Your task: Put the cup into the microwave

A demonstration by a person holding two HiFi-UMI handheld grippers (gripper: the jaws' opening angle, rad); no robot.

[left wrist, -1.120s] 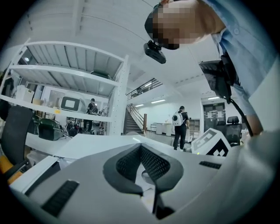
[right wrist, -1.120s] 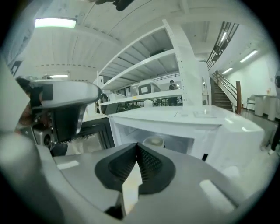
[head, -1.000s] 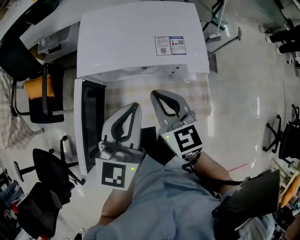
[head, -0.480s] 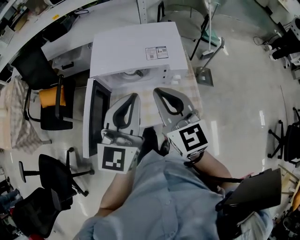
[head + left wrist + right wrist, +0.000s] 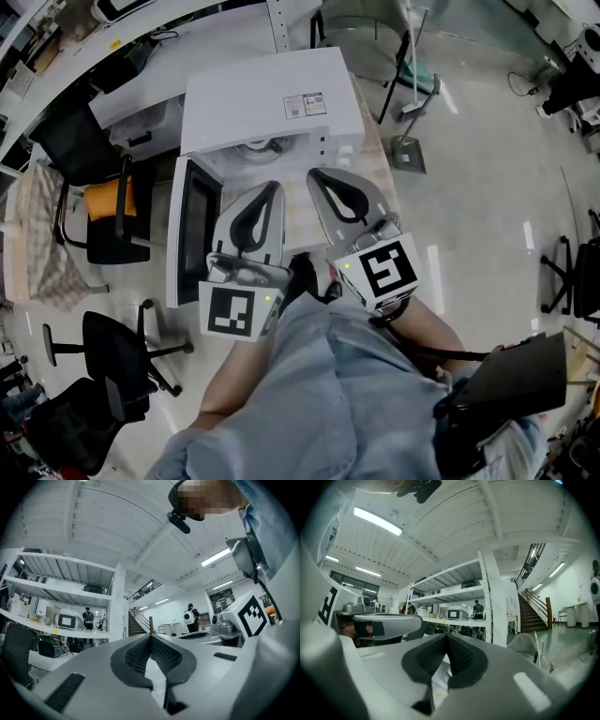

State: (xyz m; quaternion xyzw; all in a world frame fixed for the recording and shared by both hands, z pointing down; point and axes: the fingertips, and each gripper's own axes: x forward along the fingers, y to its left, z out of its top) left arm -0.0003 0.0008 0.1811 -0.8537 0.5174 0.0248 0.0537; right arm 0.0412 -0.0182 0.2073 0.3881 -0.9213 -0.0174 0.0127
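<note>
Both my grippers have risen and drawn back from the microwave (image 5: 272, 94). The left gripper (image 5: 268, 193) and right gripper (image 5: 317, 180) are closed on nothing. A round rim inside the cavity is probably the cup (image 5: 255, 146), seemingly placed; next I'd swing the open door (image 5: 192, 230) shut.

Loose pale blue shirt (image 5: 328, 403)

The head view looked steeply down from above the person's shoulders, close over the left claw (image 5: 269, 192) and right claw (image 5: 317, 181), with the microwave (image 5: 272, 94) beyond them. Each claw view rode just behind its own jaws and faced almost level across the room. Both took in the shelving (image 5: 454, 595) and staircase (image 5: 534, 613), and each caught the other claw at its edge.
</note>
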